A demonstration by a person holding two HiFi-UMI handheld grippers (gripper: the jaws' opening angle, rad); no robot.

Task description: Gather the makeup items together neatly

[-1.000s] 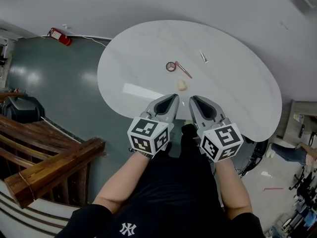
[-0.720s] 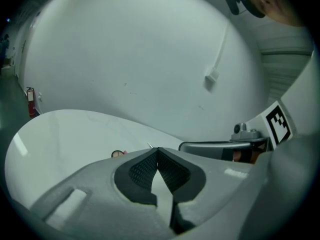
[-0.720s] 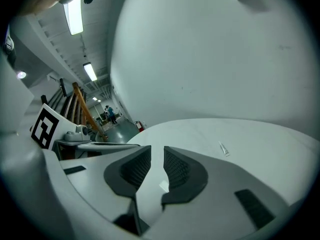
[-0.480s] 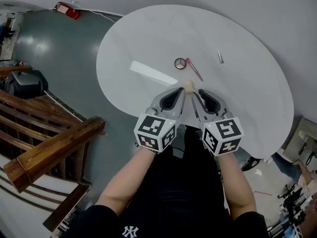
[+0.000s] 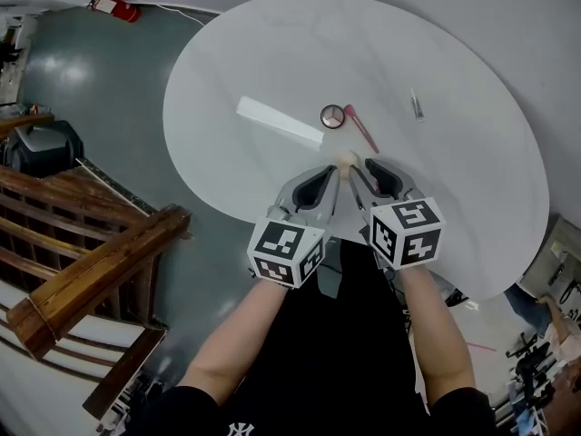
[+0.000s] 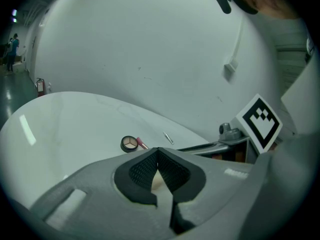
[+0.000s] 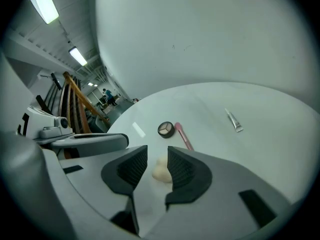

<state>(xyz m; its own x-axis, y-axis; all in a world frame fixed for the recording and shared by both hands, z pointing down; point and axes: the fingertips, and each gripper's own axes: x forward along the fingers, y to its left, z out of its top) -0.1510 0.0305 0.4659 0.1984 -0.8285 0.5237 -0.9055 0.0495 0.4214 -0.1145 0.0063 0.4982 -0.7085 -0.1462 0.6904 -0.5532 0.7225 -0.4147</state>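
The left gripper [image 6: 157,151] is holding its jaws closed tip to tip, gripping nothing. The right gripper [image 7: 157,158] is keeping a narrow gap between its jaws and is also empty. The sponge [image 7: 161,172] is showing through that gap, lying on the table [image 5: 254,53] beyond the tips. In the head view both grippers are hovering side by side at the frame's centre, with the sponge lying just above and between their tips. Above the sponge, the round compact [image 5: 332,115] is showing three wedges of powder. Just beside its right edge, the pink stick [image 5: 361,127] is lying with its long axis running from upper left to lower right. Well apart at upper right, the tube [image 5: 417,104] is lying nearly upright in the frame.
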